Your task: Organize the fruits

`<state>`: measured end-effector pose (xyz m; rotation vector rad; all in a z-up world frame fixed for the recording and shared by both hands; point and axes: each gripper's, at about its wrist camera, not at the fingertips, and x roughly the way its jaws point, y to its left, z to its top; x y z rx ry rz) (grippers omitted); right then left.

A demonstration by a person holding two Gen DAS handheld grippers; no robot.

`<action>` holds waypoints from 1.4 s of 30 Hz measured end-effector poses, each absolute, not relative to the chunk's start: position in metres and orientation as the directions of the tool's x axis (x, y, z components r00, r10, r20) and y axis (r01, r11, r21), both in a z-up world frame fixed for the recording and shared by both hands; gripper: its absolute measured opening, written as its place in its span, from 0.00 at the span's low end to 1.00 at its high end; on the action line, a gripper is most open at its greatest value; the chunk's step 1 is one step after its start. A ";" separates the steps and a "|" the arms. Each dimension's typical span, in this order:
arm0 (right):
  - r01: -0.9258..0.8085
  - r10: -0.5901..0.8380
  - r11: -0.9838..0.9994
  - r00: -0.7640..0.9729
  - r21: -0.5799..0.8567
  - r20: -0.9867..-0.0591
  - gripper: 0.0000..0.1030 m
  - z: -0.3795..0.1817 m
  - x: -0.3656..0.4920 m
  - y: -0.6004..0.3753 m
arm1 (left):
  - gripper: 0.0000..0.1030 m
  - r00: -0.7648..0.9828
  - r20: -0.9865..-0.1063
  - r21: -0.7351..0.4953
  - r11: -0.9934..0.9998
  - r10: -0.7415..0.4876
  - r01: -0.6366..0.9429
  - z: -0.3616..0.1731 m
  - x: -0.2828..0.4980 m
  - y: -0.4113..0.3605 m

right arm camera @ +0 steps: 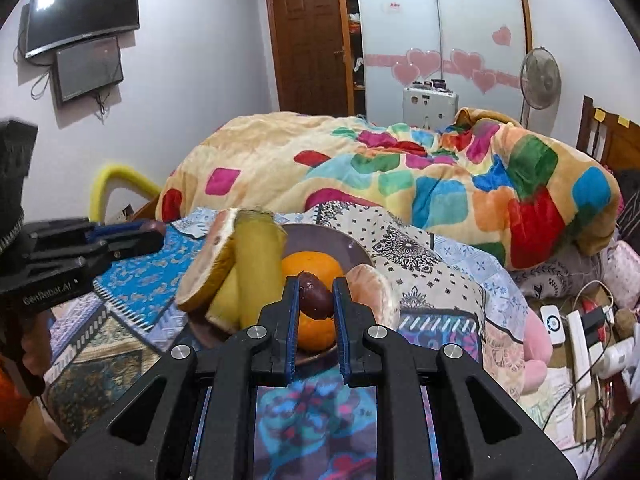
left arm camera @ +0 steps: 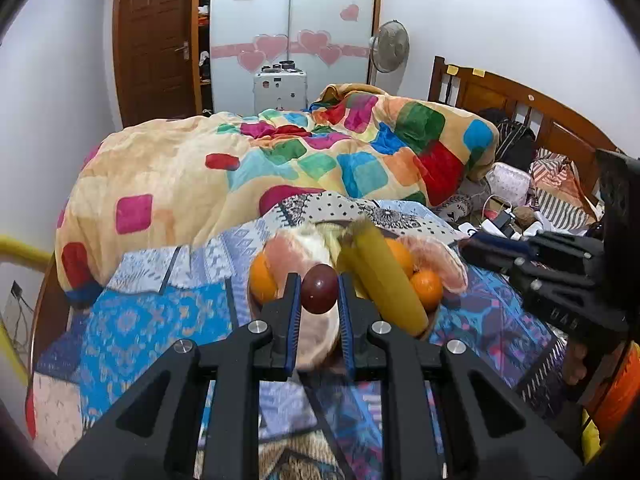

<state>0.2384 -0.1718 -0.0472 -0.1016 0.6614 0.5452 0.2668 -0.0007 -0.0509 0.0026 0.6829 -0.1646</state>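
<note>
A bowl (right arm camera: 320, 236) on the bed holds oranges (right arm camera: 314, 266), bananas (right arm camera: 256, 264) and pink pomelo pieces (right arm camera: 208, 264). My left gripper (left arm camera: 319, 294) is shut on a round dark red passion fruit (left arm camera: 319, 288) just in front of the bowl (left arm camera: 256, 304), its oranges (left arm camera: 263, 276) and bananas (left arm camera: 384, 280). My right gripper (right arm camera: 316, 296) is shut on a wrinkled dark red fruit (right arm camera: 315, 295) above an orange at the bowl's near side. The left gripper (right arm camera: 148, 234) also shows at the left of the right wrist view, the right gripper (left arm camera: 476, 246) at the right of the left wrist view.
A colourful quilt (left arm camera: 280, 152) is heaped behind the bowl. The patterned bedsheet (left arm camera: 140, 308) lies around it. Chargers, cables and clutter (right arm camera: 580, 324) lie at the right by the wooden headboard (left arm camera: 520, 100). A fan (left arm camera: 388, 46) and wardrobe stand behind.
</note>
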 end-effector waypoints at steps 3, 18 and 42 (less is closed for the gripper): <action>-0.522 0.455 0.848 0.633 0.089 -0.627 0.14 -0.053 0.250 -0.168 | 0.17 0.760 -0.634 -0.033 0.988 -0.139 0.153 -0.051 0.284 -0.005; -0.567 0.465 0.820 0.580 0.079 -0.669 0.15 -0.067 0.266 -0.152 | 0.17 0.725 -0.676 -0.035 0.989 -0.131 0.146 -0.051 0.347 -0.015; -0.563 0.482 0.820 0.586 0.100 -0.651 0.26 -0.066 0.267 -0.154 | 0.30 0.727 -0.669 -0.076 0.987 -0.155 0.141 -0.043 0.338 -0.007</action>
